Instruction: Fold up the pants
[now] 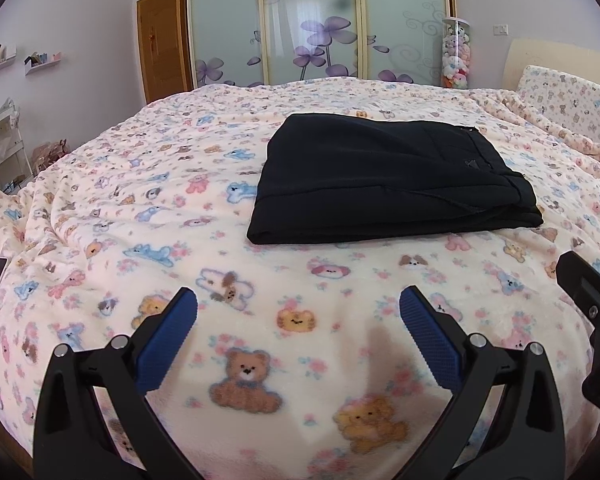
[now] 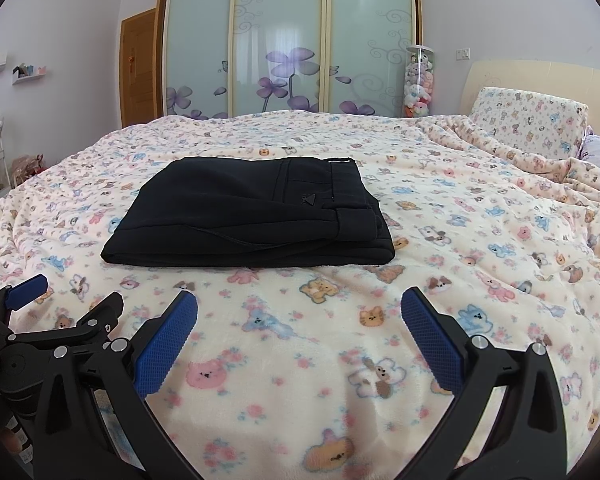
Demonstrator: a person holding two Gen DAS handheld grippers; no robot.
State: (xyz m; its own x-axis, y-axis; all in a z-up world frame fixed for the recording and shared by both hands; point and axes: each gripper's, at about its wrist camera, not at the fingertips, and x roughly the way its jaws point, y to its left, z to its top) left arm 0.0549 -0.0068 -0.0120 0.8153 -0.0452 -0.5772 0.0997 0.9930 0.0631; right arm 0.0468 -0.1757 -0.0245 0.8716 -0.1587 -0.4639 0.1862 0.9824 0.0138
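Note:
Black pants point(image 1: 384, 180) lie folded into a compact rectangle on the bed, waistband to the right; they also show in the right wrist view point(image 2: 252, 216). My left gripper point(image 1: 298, 306) is open and empty, above the blanket in front of the pants, apart from them. My right gripper point(image 2: 299, 308) is open and empty too, in front of the pants. The left gripper also shows at the left edge of the right wrist view point(image 2: 60, 300). Part of the right gripper shows at the right edge of the left wrist view point(image 1: 592, 292).
A cream blanket with bear and dog prints point(image 1: 180, 208) covers the bed. A matching pillow point(image 2: 528, 120) and headboard stand at the right. Sliding wardrobe doors point(image 2: 288, 40), a tube of plush toys point(image 2: 418, 80) and a wooden door point(image 2: 140, 68) stand behind. A white shelf rack point(image 1: 0, 140) is at left.

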